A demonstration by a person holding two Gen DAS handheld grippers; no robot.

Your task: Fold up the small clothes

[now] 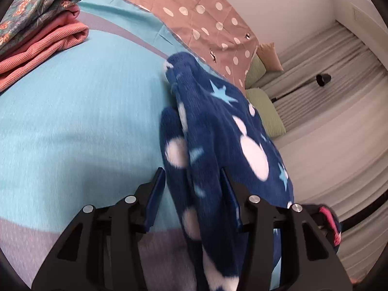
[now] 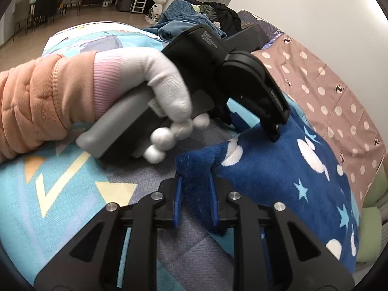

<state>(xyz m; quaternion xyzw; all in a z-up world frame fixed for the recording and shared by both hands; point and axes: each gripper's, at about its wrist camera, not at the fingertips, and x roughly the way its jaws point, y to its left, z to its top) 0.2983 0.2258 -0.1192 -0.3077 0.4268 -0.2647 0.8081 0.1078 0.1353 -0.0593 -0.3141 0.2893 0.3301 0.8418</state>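
Observation:
A dark blue fleece garment (image 1: 218, 126) with white dots and pale stars lies on the light blue bedsheet (image 1: 72, 111). A thick fold of it runs between the jaws of my left gripper (image 1: 191, 173), which stand apart. Sheet shows between the left pad and the cloth, so the gripper is open. In the right wrist view the same garment (image 2: 291, 177) spreads to the right. My right gripper (image 2: 195, 180) is shut on its near left corner. The left gripper (image 2: 272, 134), held by a white-gloved hand (image 2: 165, 80), points down onto the garment's upper edge.
Folded coral and floral clothes (image 1: 41, 26) are stacked at the far left of the bed. A brown polka-dot blanket (image 1: 201, 12) lies along the wall side, with green cushions (image 1: 266, 114) below it. A heap of dark and teal clothes (image 2: 194, 17) sits at the bed's far end.

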